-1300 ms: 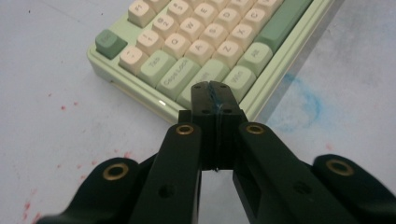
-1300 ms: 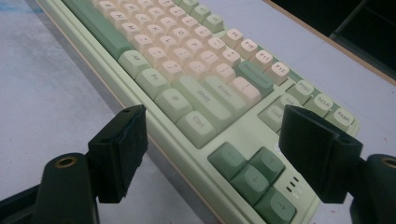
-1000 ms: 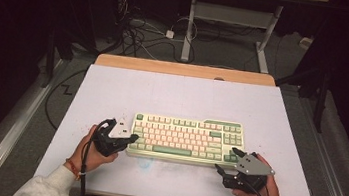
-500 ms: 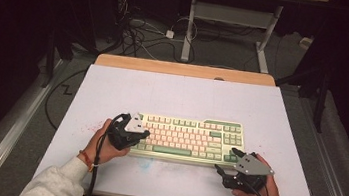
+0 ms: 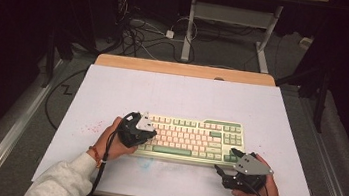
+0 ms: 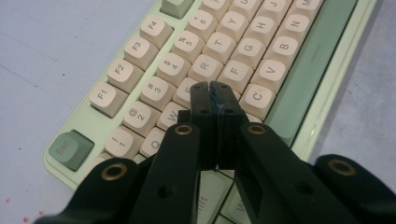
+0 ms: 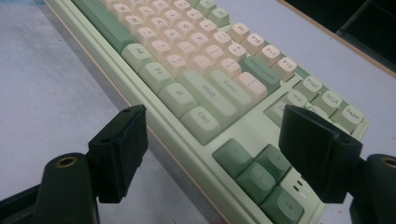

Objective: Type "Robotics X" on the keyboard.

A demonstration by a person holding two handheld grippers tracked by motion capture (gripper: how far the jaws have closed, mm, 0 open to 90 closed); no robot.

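We see the table (image 5: 112,95) under a pale sheet, and on its near half the green and cream keyboard (image 5: 192,138), lying level. Our left gripper (image 6: 209,88) hangs over the keyboard's left end, its jaws pressed together with nothing between, tips above the letter keys. Our right gripper (image 7: 212,154) sits at the near right corner, jaws wide apart.
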